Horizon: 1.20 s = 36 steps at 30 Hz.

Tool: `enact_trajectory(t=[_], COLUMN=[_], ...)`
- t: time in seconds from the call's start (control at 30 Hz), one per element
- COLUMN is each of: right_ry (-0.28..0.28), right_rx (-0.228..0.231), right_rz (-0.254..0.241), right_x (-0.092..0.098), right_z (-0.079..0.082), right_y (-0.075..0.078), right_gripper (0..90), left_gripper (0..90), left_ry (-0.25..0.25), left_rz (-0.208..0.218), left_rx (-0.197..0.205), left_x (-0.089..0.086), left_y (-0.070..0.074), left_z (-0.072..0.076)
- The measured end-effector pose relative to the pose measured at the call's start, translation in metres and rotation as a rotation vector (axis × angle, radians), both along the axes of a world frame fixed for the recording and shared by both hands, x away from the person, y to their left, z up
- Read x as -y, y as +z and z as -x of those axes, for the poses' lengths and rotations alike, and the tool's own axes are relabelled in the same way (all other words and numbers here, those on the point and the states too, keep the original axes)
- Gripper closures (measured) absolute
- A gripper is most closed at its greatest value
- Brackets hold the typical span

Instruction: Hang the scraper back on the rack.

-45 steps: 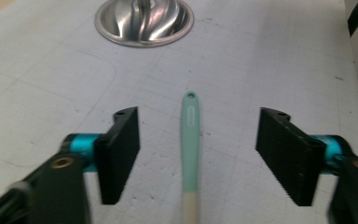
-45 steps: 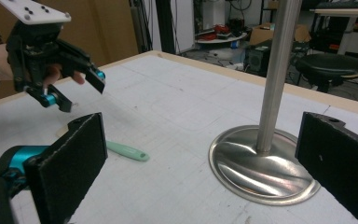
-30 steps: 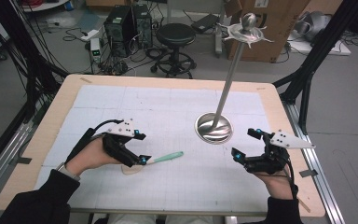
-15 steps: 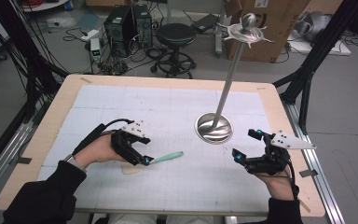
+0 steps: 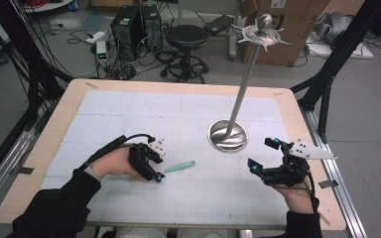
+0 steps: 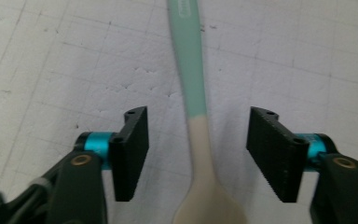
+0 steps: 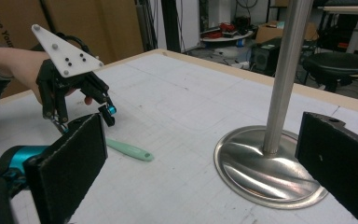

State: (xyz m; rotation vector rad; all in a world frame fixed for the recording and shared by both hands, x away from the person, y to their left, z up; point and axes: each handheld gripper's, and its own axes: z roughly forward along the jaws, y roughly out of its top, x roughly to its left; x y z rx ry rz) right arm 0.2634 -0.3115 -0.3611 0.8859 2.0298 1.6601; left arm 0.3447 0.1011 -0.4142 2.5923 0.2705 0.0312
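One worktop (image 5: 104, 106), covered in gridded white paper, carries one steel stand (image 5: 228, 136): a round base with a tall pole. Two grippers hover above it. The right gripper (image 5: 263, 158), near the stand's base, has its jaws released and wide with nothing between them. The left gripper (image 5: 155, 168) straddles the one spoon (image 6: 193, 107), mint handle and cream bowl, lying flat on the paper; its jaws have just been closing, and neither pad touches it.

- pretty clearly a lab or workshop
- computer towers (image 5: 138, 27) and loose cables (image 5: 144, 62) on the floor
- cardboard boxes (image 5: 297, 25), a stool (image 5: 186, 37), black frame poles (image 5: 327, 94) round the table (image 5: 44, 148)
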Motion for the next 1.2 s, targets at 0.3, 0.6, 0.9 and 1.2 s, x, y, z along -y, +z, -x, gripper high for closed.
enact_trajectory(t=[0.3,0.6,0.9,1.2], right_ry=[0.006,0.004,0.008,0.007], right_rx=[0.000,0.001,-0.003,-0.004], right_rz=[0.002,0.005,0.006,0.006], right_x=[-0.001,-0.002,-0.003,-0.002], right_z=[-0.001,0.000,0.000,0.000], right_y=[0.000,0.000,-0.001,-0.001], right_gripper=[1.1,1.1,1.1,1.1], left_gripper=[61.9,72.3,77.6,78.4], left_ry=[-0.006,-0.030,-0.022,-0.007], left_rz=[-0.056,-0.103,-0.163,-0.212], left_rx=[0.010,-0.009,-0.066,-0.058], left_x=[0.002,0.009,0.017,0.024], left_y=[-0.002,0.001,0.003,0.005], left_z=[0.002,0.002,-0.008,-0.006])
